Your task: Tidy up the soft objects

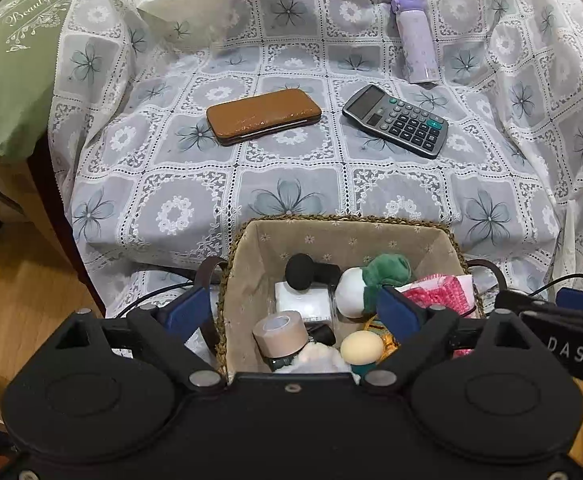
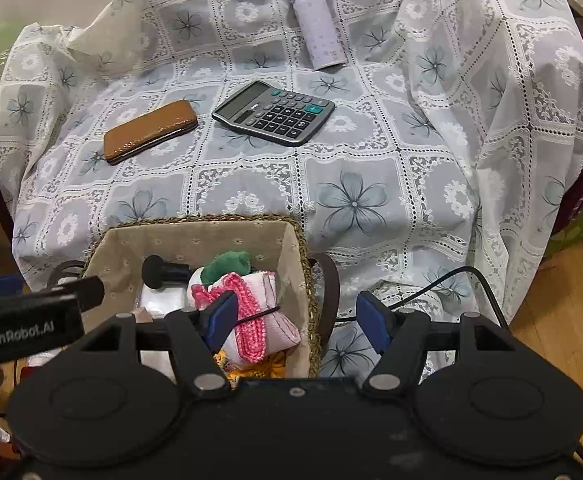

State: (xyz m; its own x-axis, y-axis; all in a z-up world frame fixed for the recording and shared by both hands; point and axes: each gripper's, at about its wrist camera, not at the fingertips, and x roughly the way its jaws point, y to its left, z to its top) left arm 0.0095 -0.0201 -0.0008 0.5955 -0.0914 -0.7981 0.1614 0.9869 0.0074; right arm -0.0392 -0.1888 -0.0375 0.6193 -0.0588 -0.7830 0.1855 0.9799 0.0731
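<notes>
A woven, cloth-lined basket (image 1: 247,264) (image 2: 291,240) stands at the near edge of the covered seat. It holds a white-and-green plush (image 1: 367,280) (image 2: 227,264), a pink-and-white knitted cloth (image 1: 439,294) (image 2: 267,312), a tape roll (image 1: 279,330), a beige sponge egg (image 1: 361,348) and a black foam ball (image 1: 301,272). My left gripper (image 1: 291,314) is open, its jaws straddling the basket's left wall. My right gripper (image 2: 297,318) is open, straddling the basket's right wall, its left pad (image 2: 221,316) beside the knitted cloth.
On the lace flower cloth (image 1: 291,184) lie a brown case (image 1: 263,116) (image 2: 149,130), a grey calculator (image 1: 397,120) (image 2: 275,112) and a lilac bottle (image 1: 415,36) (image 2: 317,28). A green pillow (image 1: 11,60) sits at the left. Wooden floor (image 2: 563,312) flanks the seat. A black cable (image 2: 471,276) hangs at the front.
</notes>
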